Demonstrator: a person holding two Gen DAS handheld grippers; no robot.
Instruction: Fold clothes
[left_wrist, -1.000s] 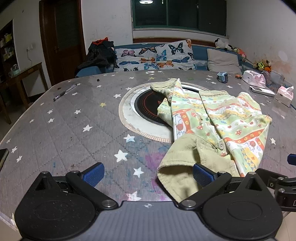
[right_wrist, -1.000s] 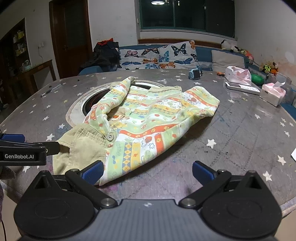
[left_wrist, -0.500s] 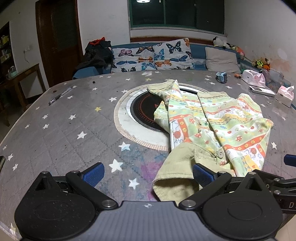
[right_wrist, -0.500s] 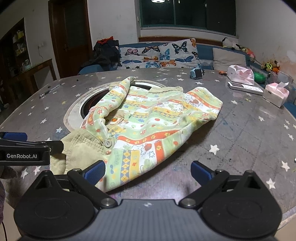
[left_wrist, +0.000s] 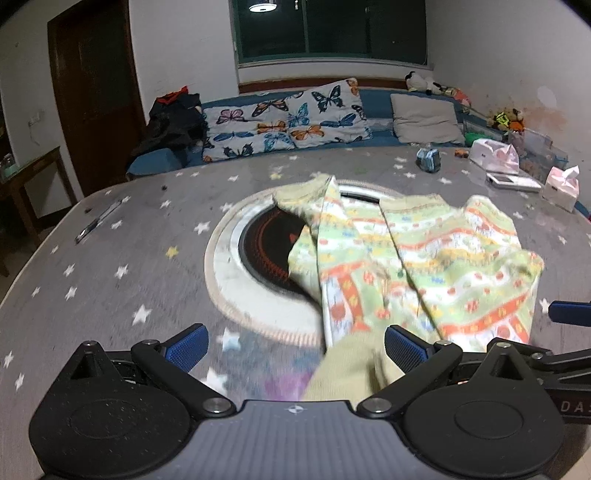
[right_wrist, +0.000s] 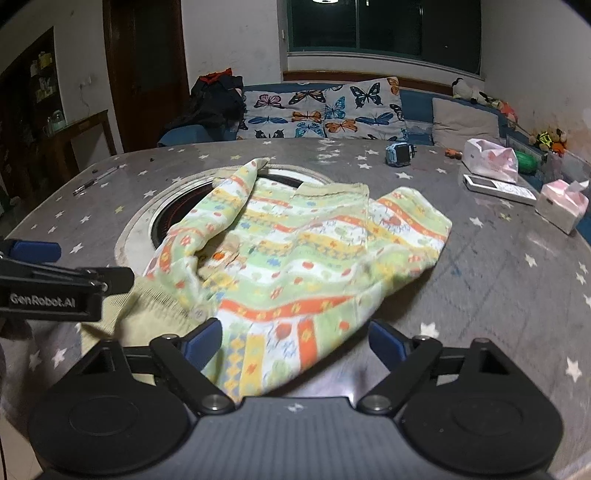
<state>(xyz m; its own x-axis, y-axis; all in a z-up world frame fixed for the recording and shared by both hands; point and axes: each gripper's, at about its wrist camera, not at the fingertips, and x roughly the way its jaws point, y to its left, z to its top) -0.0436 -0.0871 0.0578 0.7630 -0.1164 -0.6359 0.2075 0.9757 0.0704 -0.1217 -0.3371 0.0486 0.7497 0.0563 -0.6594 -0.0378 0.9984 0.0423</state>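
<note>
Right wrist: patterned garment (right_wrist: 295, 258) between spread fingers, apparently ungripped.

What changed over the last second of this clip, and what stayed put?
Both tongs, left and right, moved forward and lower toward the near edge of the striped garment; its khaki collar now lies between the left fingers. Neither has closed. The garment stays crumpled over the round inset of the table.
</note>
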